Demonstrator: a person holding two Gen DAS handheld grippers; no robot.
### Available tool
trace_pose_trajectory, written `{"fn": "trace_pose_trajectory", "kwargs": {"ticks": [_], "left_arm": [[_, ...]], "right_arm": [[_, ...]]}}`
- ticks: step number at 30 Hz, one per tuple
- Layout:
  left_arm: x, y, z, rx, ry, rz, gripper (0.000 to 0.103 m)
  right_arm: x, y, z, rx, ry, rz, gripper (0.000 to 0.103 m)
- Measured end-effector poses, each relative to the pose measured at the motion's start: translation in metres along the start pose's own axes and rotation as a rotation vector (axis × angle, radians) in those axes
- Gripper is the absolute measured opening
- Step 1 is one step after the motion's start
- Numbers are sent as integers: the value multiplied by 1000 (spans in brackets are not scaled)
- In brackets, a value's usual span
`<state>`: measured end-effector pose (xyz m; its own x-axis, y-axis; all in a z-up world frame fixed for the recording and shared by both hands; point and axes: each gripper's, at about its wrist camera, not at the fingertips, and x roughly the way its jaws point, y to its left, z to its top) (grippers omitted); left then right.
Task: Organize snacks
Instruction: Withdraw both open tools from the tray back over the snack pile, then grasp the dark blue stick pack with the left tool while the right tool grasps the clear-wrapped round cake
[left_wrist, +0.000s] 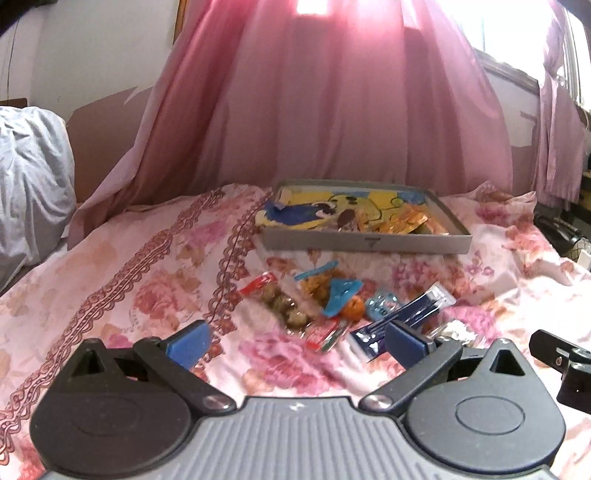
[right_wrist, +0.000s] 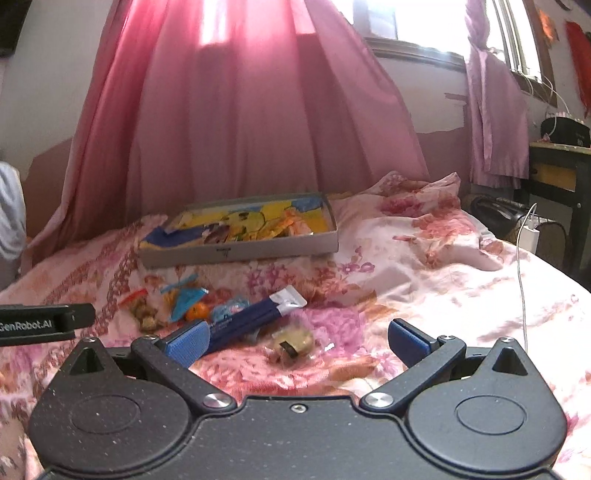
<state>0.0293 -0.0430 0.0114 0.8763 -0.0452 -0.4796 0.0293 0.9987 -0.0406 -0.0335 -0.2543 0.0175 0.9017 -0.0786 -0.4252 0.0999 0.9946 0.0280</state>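
The right gripper (right_wrist: 297, 338), jaws apart and empty, is probably nearer the long dark-blue foil snack packet (right_wrist: 246, 320), which lies at its eleven o'clock with its long axis toward one o'clock.

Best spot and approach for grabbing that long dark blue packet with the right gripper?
Take the long dark blue packet at its silver sealed end; that end lies clear on the bedspread, while the near end sits by the other snacks. Come from above with the open right gripper, jaws across its narrow width, since it lies flat and slanted.
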Motion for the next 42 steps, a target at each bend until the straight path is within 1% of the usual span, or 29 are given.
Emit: {"fn": "trace_pose_trajectory", "kwargs": {"ticks": [3, 6, 17, 20, 25, 31, 34, 36, 40, 42], "left_arm": [[0, 5, -2, -5, 23, -7, 103], [-1, 8, -5, -10, 36, -10, 103], [5, 6, -7, -2, 67, 5, 103], [7, 6, -8, -13, 76, 2, 103], [13, 3, -9, 12, 83, 24, 103], [26, -1, -10, 18, 121, 34, 103], [33, -5, -8, 28, 121, 30, 103], [38, -7, -6, 38, 119, 18, 103], [53, -13, -1, 77, 114, -4, 103], [62, -17, 1, 104, 121, -13, 103]], "right_arm": [[4, 2, -1, -15, 20, -3, 102], [8, 2, -1, -8, 48, 13, 102], [14, 2, 0, -2, 86, 39, 102], [18, 3, 0, -2, 108, 37, 102], [26, 5, -1, -13, 146, 30, 102], [35, 8, -3, -34, 205, 36, 102], [42, 8, -3, -31, 233, 39, 102], [47, 5, -4, -17, 258, 58, 102], [66, -9, -3, 75, 330, 138, 102], [73, -15, -2, 119, 346, 155, 102]]}}
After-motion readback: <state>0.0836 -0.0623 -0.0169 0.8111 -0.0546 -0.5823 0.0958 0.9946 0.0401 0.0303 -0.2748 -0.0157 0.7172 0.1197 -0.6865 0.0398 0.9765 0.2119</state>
